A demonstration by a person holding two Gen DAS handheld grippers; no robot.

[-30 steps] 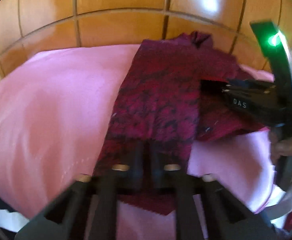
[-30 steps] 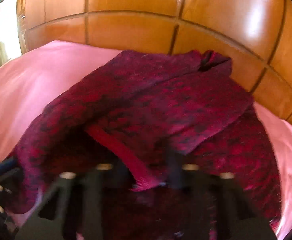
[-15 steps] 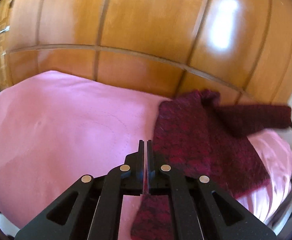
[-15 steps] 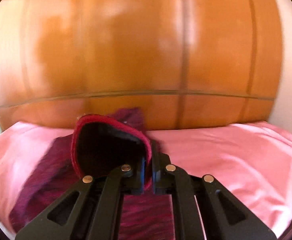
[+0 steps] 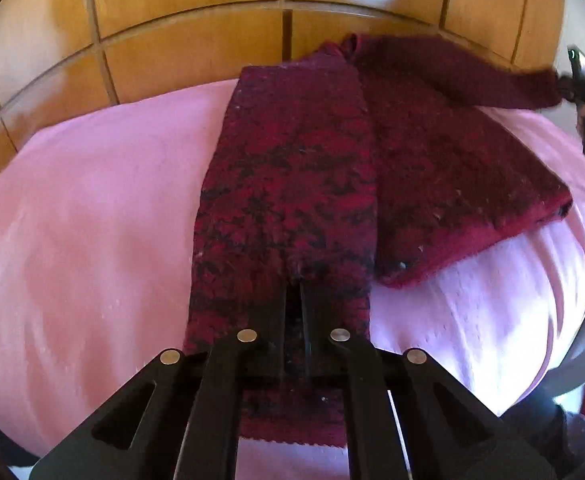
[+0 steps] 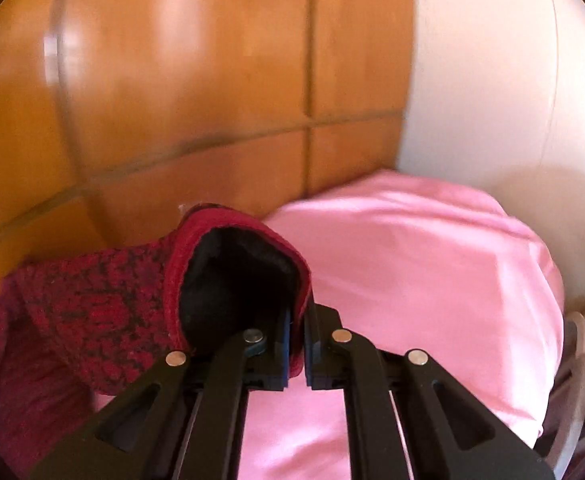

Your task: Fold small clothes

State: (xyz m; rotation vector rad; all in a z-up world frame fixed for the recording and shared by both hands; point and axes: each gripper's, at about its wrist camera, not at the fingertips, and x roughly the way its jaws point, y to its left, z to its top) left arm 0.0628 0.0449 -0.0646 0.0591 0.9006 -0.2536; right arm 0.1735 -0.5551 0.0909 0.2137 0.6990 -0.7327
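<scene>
A dark red knitted sweater [image 5: 292, 168] lies on a pink sheet [image 5: 84, 232]. Its left side is folded over into a long strip. My left gripper [image 5: 293, 292] is shut on the near hem of that strip. My right gripper [image 6: 297, 320] is shut on the cuff of the sweater's sleeve [image 6: 236, 264] and holds it up off the sheet; in the left wrist view the sleeve [image 5: 472, 76] stretches out to the right toward that gripper [image 5: 584, 84]. The cuff opening gapes dark over the left finger.
A wooden panelled wall [image 5: 196, 20] stands right behind the bed. A white wall [image 6: 492, 80] is at the right. The pink sheet [image 6: 412, 264] spreads to the right of the sleeve. A grey object [image 6: 580, 392] sits at the bed's right edge.
My right gripper has drawn the sleeve out to the right, away from the sweater's body. My left gripper has come back down, holding the strip's hem on the sheet.
</scene>
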